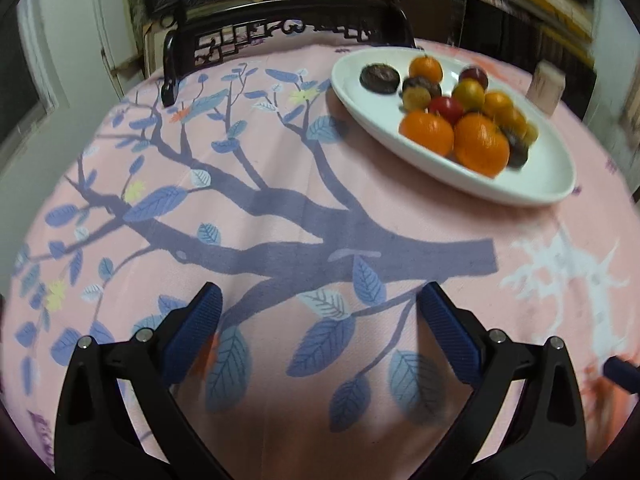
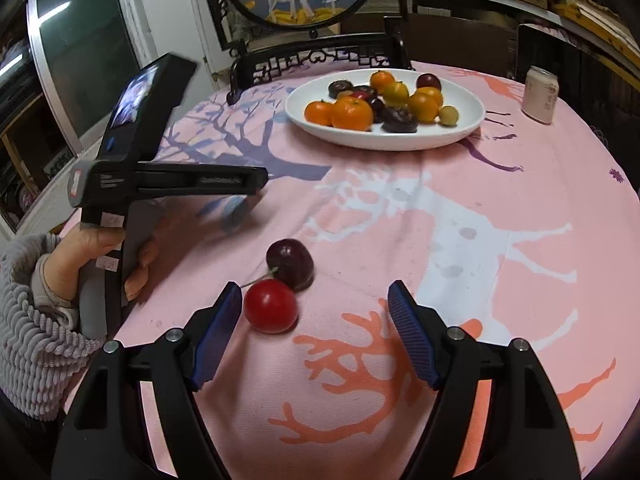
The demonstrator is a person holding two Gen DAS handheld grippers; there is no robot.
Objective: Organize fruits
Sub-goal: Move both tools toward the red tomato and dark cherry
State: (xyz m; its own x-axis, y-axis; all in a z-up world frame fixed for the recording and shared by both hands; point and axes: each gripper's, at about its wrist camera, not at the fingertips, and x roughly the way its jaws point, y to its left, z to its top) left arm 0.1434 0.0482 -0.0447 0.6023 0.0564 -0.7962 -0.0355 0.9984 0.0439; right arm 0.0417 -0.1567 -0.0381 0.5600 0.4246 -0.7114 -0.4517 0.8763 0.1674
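**Two loose fruits by the right tool, rest on the plate**

Right tool (image 2: 314,300): jaws spread, nothing between the pads. Red fruit (image 2: 271,306) sits just beside the left pad, at approx 10 o'clock from the tool's midpoint; dark cherry (image 2: 290,264) touches it, at 11 o'clock, w/ a thin stem showing between them. Both lie on the pink surface (image 2: 520,200), well apart from the white plate (image 2: 460,128) at 12 o'clock.

Step in hand, as I judge it: pick one loose fruit & move it to the plate. To do it well: shift the tool toward 10 o'clock so the red one sits centred, close gently (round, smooth, may roll), & mind the cherry touching it.

Left tool (image 1: 320,316): jaws also spread, empty, over bare cloth; plate at 1 o'clock.

Count, right view: 2 loose fruits; on the plate approx 5 orange ones, 1 small yellow, several dark ones (exact no. unclear, they overlap). 1 plate, 1 can (image 2: 540,94) at 1 o'clock, 2 tools.
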